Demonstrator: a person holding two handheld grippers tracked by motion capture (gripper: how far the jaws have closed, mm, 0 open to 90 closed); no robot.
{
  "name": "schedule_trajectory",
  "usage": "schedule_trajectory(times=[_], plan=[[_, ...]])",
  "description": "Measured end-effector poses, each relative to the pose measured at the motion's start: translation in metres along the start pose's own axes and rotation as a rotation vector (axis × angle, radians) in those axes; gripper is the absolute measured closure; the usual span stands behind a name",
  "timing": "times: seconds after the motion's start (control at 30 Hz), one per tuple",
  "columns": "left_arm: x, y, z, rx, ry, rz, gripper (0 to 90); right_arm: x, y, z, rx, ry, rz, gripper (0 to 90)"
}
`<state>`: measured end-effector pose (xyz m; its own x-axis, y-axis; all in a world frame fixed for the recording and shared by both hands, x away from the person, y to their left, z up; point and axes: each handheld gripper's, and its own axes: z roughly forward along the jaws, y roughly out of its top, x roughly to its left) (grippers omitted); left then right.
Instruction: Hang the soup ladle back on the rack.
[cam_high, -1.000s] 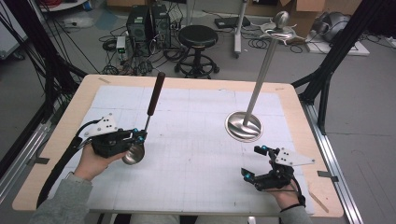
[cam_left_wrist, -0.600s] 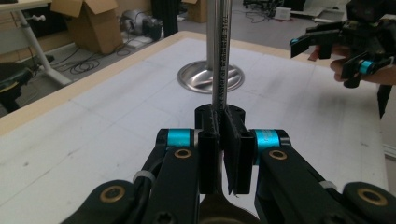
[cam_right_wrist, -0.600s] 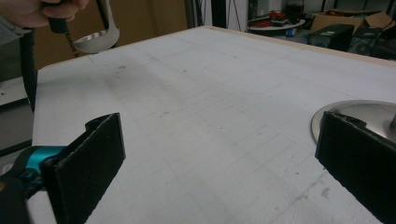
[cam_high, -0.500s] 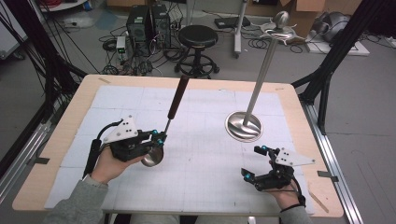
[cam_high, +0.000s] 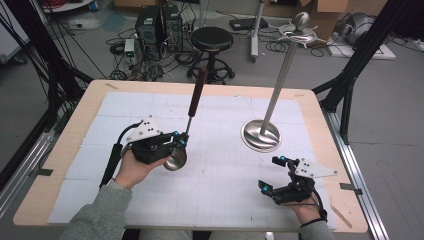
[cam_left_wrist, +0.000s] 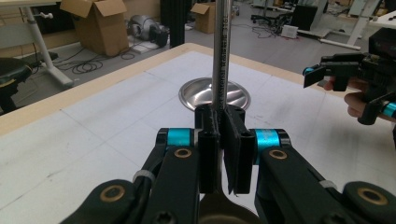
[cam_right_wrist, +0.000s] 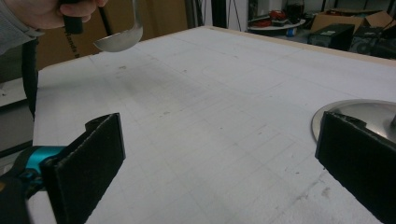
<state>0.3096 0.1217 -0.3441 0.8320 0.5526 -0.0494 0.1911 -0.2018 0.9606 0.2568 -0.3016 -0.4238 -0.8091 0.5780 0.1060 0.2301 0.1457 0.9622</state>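
left gripper (cam_high: 176, 141) clamped on ladle (cam_high: 176, 159) stem, handle up to hang on stand (cam_high: 261, 135); right gripper (cam_high: 274, 176) jaws wide, idle on table (cam_high: 215, 200)

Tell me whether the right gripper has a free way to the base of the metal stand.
Probably yes. The right gripper is open, holds nothing, and sits on the mat just in front of the stand's round base, with bare mat between them. The left gripper, holding the ladle, is well off to the side.

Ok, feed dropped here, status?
Left gripper shut on ladle, held off table. Right gripper open, low. Stand between them.
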Motion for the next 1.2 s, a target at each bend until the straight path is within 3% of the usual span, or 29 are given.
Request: schedule_trajectory(times=[0.17,0.27,0.37,0.63,0.93,1.2], plan=[[-0.003,0.009,0.008,0.002,-0.011,0.005,84.4,0.001,0.0,0.0,0.0,-0.002,0.003,0.5],[-0.001,0.013,0.013,0.004,-0.018,0.038,84.3,0.001,0.0,0.0,-0.001,-0.001,0.002,0.5],[0.002,0.017,0.018,0.006,-0.026,0.03,84.3,0.0,0.001,0.0,-0.008,-0.001,0.0,0.5],[0.006,0.024,0.019,-0.035,-0.067,0.05,84.4,0.0,0.001,-0.001,-0.012,-0.004,0.005,0.5],[0.007,0.04,0.03,-0.034,-0.025,0.063,84.4,0.001,0.001,0.0,-0.012,0.002,-0.001,0.5],[-0.002,0.051,0.044,-0.041,-0.034,0.08,84.3,0.0,0.001,-0.001,-0.015,-0.002,0.007,0.5]])
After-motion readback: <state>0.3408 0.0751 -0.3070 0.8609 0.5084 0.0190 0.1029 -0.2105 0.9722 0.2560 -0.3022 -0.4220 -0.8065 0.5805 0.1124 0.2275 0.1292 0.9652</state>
